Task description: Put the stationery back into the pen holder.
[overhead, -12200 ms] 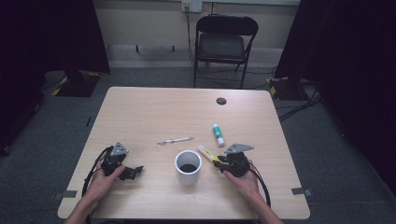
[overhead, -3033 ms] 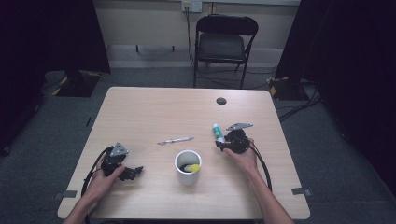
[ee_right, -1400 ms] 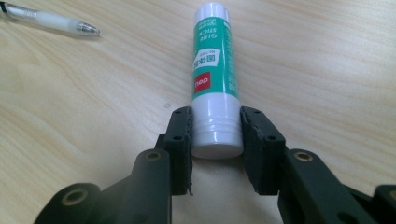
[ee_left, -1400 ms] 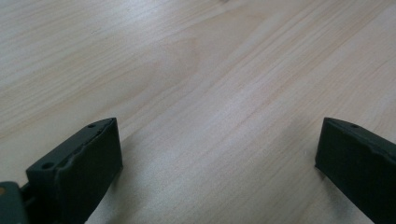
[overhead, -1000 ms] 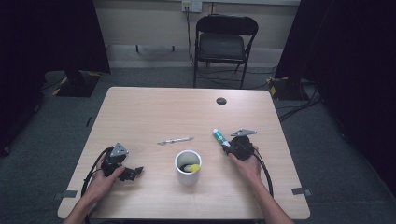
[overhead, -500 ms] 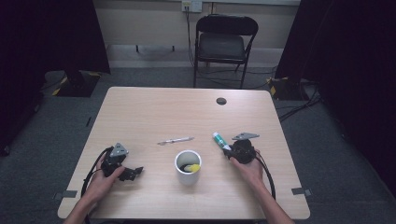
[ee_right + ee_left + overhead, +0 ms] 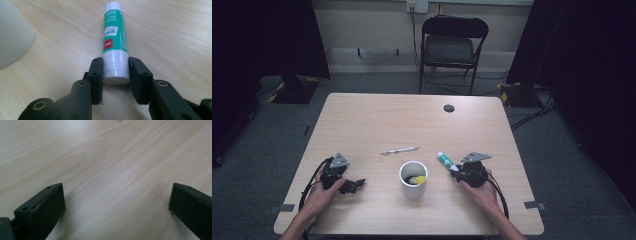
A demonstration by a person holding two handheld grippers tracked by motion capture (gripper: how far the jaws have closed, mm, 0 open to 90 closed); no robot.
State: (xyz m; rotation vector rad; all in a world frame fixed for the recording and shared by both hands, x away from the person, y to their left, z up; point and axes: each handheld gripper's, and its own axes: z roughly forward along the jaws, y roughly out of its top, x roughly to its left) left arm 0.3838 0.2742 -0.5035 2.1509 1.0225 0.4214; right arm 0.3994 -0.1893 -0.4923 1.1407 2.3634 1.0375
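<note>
I have the right gripper (image 7: 115, 71) closed on the capped end of the glue stick (image 7: 114, 37), its two jaws pressed against the white cap on either side, with the green-labelled body pointing away from me along the wood. From the high view the glue stick (image 7: 445, 160) sits toward the near right part of the table (image 7: 377, 115), just right of the white cup (image 7: 413, 179), and I cannot tell from either view whether it is lifted clear of the surface or resting on it. The cup stands near the middle of the near edge and already has a yellow item (image 7: 418, 179) inside it, so I judge the work in hand is gathering the loose stationery into the cup, and this is the pick-up step for the glue stick. A pen (image 7: 400, 150) lies just beyond the cup, toward the table's centre, not yet collected. My left gripper (image 7: 353, 185) rests at the near left of the table with its jaws spread wide and nothing between them, only bare wood ahead of it in the left gripper view. The next move, as I see it, calls for raising the stick high enough to clear the cup's rim, carrying it left over the opening, tipping it more upright and releasing. The grip is at the very end, so the stick may swing as I lift.
</note>
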